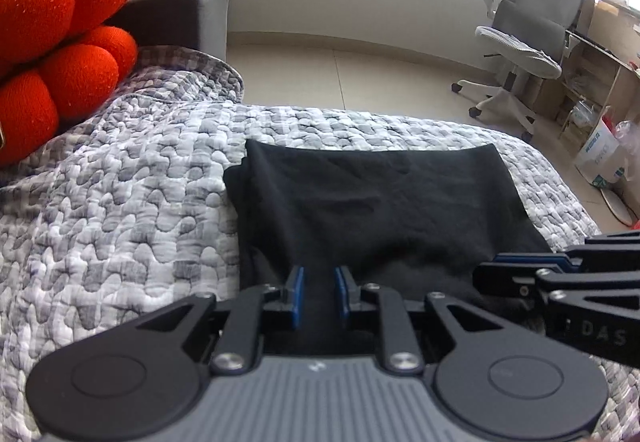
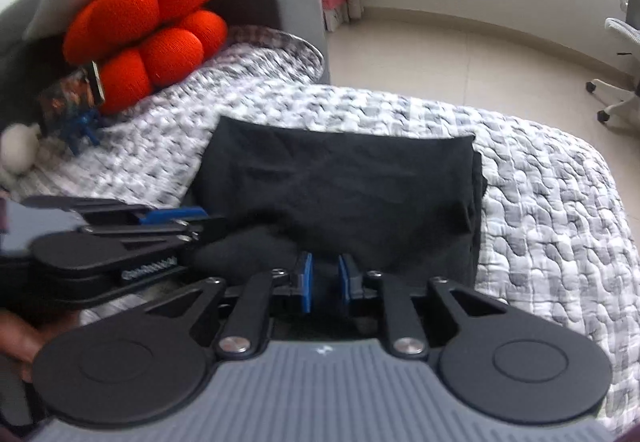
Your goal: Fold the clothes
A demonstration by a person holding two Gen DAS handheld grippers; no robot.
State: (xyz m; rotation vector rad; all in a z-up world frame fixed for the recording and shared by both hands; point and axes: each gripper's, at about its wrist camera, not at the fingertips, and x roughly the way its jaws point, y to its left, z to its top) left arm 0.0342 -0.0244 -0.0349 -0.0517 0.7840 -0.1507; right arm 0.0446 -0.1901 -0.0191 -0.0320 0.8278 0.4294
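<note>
A black garment lies folded into a rough rectangle on the grey-and-white quilt. Its near edge is bunched and lifted. My left gripper has its blue pads closed on that near edge, towards the garment's left side. My right gripper pinches the same edge further right, with black cloth filling the narrow gap between its pads. Each gripper shows in the other's view: the right gripper at the right edge, the left gripper at the left, tips at the cloth.
A red lobed cushion leans on a grey sofa arm at the back left. Small toys sit beside it. Beyond the bed edge are tiled floor, an office chair and shelves with boxes.
</note>
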